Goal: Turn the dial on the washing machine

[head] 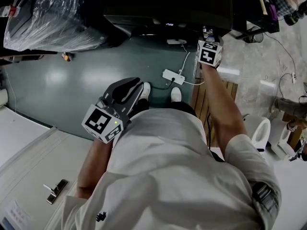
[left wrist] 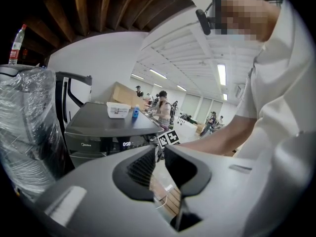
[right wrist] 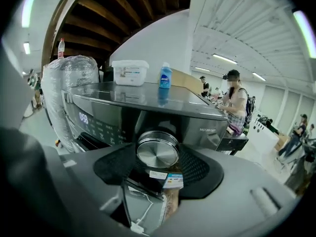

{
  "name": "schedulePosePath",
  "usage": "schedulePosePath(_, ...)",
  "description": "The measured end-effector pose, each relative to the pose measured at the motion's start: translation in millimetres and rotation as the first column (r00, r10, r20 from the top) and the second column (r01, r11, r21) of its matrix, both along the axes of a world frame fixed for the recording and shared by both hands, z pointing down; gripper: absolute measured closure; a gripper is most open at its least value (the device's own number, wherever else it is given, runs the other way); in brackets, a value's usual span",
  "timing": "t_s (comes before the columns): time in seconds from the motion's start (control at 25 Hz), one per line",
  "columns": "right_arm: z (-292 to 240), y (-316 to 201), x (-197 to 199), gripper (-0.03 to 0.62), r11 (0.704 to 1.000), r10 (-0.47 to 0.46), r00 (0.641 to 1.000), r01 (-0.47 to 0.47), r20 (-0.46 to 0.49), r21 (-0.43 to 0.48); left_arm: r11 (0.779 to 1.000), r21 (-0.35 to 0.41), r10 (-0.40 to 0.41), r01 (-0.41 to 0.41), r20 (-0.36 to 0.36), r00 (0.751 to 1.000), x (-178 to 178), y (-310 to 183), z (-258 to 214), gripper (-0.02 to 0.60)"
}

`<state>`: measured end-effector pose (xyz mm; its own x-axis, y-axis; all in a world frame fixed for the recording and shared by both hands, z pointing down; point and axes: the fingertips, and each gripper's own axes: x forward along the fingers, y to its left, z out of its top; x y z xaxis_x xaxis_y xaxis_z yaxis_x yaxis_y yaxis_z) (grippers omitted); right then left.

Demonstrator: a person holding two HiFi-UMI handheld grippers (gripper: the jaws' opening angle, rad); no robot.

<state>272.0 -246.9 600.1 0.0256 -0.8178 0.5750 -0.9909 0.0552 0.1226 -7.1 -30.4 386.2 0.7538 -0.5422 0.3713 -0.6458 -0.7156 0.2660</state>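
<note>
The dark washing machine [head: 168, 4] fills the top of the head view, and its front panel [right wrist: 123, 112] with a lit display [right wrist: 84, 117] shows in the right gripper view. My right gripper [right wrist: 158, 158] is shut on the round silver dial [right wrist: 158, 150], one ribbed pad on each side. From the head, only its marker cube [head: 209, 53] shows against the machine's front; the dial is hidden. My left gripper [head: 135, 84] hangs low near my waist, well short of the machine. Its jaws [left wrist: 159, 154] are shut on nothing.
A plastic-wrapped bulky object [head: 48, 13] stands left of the machine. A white box [right wrist: 130, 72] and a blue bottle [right wrist: 165, 76] sit on the machine's top. A power strip [head: 173, 76] with cables lies on the floor by my feet, beside a wooden pallet [head: 201, 99]. Several people stand far behind.
</note>
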Motion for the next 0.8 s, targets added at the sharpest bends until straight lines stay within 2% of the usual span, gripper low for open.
schedulePosePath(0.12, -1, -1, 3, 0.322, 0.999, 0.05, 0.991, -0.051, 0.126, 0.005, 1.0, 0.0, -0.001, 0.001, -0.004, 1.0, 2, 0, 0, 0.495)
schedulePosePath(0.24, 1, 0, 7, 0.322, 0.993, 0.11, 0.954, -0.116, 0.278, 0.005, 1.0, 0.001, 0.003, -0.003, -0.008, 1.0, 4, -1, -1, 0.495)
schedulePosePath(0.32, 1, 0, 8, 0.322, 0.992, 0.114, 0.942, -0.122, 0.316, 0.006, 1.0, 0.001, 0.005, -0.005, -0.007, 1.0, 4, -1, -1, 0.495)
schedulePosePath(0.56, -4, 0, 8, 0.318, 0.997, 0.055, 0.964, -0.068, 0.262, 0.039, 1.0, -0.003, 0.009, -0.009, -0.005, 1.0, 5, -2, 1, 0.495)
schedulePosePath(0.8, -11, 5, 0, 0.318, 0.996, -0.068, 0.996, 0.065, 0.05, 0.069, 1.0, 0.0, 0.015, -0.015, -0.006, 1.0, 7, -3, -1, 0.495)
